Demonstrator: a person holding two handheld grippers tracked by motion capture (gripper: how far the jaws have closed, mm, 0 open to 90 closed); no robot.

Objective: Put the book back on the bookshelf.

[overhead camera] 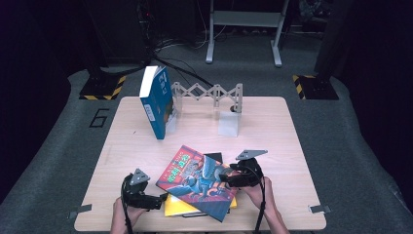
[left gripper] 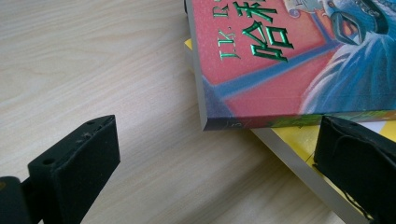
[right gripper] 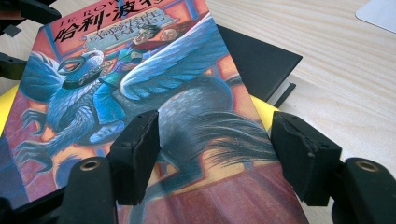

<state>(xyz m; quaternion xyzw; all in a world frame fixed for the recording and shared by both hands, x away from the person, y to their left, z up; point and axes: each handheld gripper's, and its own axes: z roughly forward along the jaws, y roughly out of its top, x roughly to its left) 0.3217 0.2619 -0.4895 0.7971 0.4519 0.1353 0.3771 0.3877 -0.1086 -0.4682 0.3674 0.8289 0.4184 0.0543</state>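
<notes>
A red and blue illustrated book (overhead camera: 199,181) lies on top of a small stack at the table's front middle, over a yellow book (overhead camera: 178,208) and a black book (overhead camera: 214,157). My left gripper (overhead camera: 160,199) is open at the stack's left corner. In the left gripper view the illustrated book's corner (left gripper: 243,70) lies between the spread jaws of the left gripper (left gripper: 217,163), and one jaw hovers over the yellow book (left gripper: 299,140). My right gripper (overhead camera: 225,176) is open over the book's right side. The right gripper (right gripper: 219,154) has its jaws spread just above the cover (right gripper: 140,70).
A blue book (overhead camera: 157,102) stands upright at the back left, leaning on a white bookend of an expanding rack (overhead camera: 209,92). A second white bookend (overhead camera: 229,123) stands at the back middle. The wooden table (overhead camera: 272,141) has bare room on its right and left sides.
</notes>
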